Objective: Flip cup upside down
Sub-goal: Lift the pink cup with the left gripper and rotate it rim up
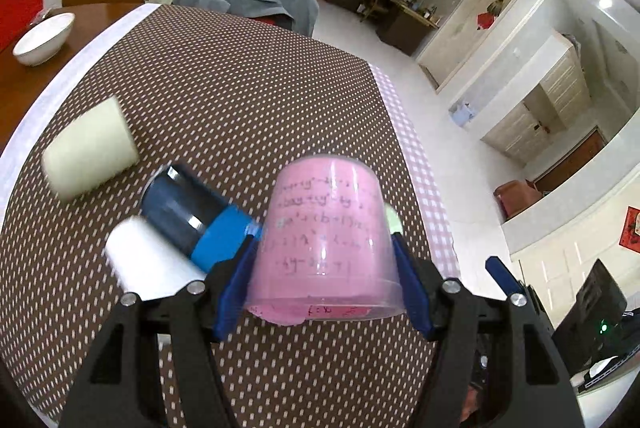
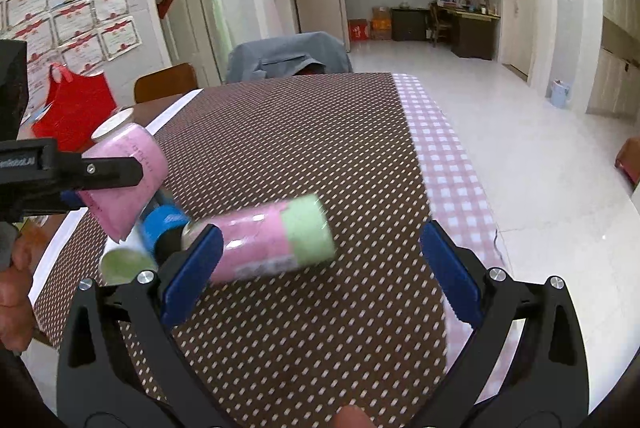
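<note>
Gripping the pink cup (image 1: 326,236), the left gripper (image 1: 324,282) presses both blue pads against its sides; the cup's long axis runs toward twelve o'clock, closed base far, open rim near. At three o'clock, the right gripper (image 2: 320,268) gapes wide above the dotted tablecloth (image 2: 304,148), holding nothing.

Matte black plastic left gripper (image 1: 324,268) and right gripper (image 2: 320,264), blue rubber finger pads (image 2: 450,268), round silver screws (image 2: 496,273), bare-skinned hand (image 2: 12,292) at the edge

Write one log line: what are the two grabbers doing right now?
left gripper: shut on pink cup, lifted | right gripper: open, empty | tablecloth: other cups lying
</note>
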`<action>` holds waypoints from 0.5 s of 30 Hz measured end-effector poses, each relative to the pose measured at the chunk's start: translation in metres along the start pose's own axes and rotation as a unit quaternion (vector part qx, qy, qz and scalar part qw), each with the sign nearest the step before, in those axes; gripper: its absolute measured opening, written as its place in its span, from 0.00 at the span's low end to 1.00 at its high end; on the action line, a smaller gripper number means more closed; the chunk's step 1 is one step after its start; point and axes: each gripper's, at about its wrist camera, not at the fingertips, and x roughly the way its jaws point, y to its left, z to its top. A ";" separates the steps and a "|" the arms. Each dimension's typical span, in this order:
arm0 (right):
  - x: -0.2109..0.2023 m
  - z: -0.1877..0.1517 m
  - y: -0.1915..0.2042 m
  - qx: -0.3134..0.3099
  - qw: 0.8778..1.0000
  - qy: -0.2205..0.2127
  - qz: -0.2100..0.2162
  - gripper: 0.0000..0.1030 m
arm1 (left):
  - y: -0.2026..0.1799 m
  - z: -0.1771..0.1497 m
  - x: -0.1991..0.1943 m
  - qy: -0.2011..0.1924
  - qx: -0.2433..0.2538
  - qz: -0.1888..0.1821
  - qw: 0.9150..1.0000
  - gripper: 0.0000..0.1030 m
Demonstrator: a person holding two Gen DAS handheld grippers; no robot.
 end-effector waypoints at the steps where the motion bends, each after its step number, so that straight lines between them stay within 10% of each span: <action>1: -0.002 -0.003 0.001 -0.001 1.000 -0.001 0.001 0.94 | 0.001 -0.009 -0.004 -0.002 0.000 0.000 1.000 0.63; 15: -0.029 -0.040 0.002 0.002 1.000 -0.011 0.012 0.94 | 0.004 -0.082 0.007 0.000 -0.023 -0.007 1.000 0.63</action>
